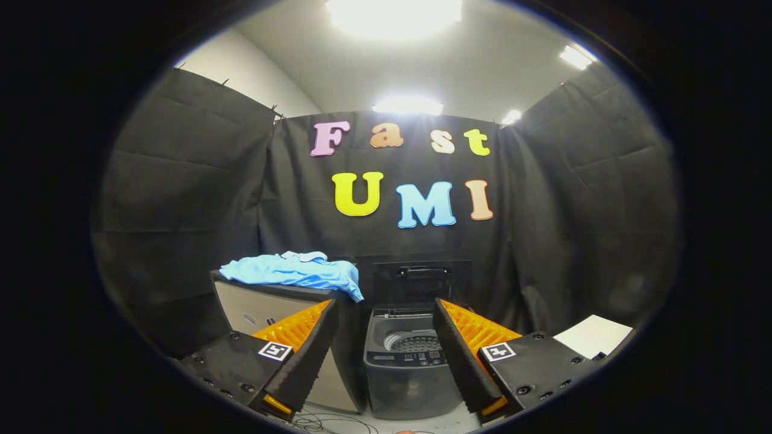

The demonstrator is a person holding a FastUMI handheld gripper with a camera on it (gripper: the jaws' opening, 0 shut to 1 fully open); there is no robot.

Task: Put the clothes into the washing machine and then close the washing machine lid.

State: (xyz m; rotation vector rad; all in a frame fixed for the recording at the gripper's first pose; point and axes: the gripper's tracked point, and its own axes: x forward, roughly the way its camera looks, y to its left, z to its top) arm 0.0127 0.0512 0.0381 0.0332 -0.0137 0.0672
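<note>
Inside open washing machine (405, 355): bare drum; tool (383, 352) fingers apart.

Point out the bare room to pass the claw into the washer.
The open claw frames the washing machine; its lid stands raised, leaving the drum mouth free. The cabinet top to its left is crowded by the blue clothes.

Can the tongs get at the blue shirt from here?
Probably yes. The tongs are open and hold nothing. The crumpled light-blue cloth shirt lies uncovered atop the grey cabinet, beyond the left finger, beside the open washing machine.
</note>
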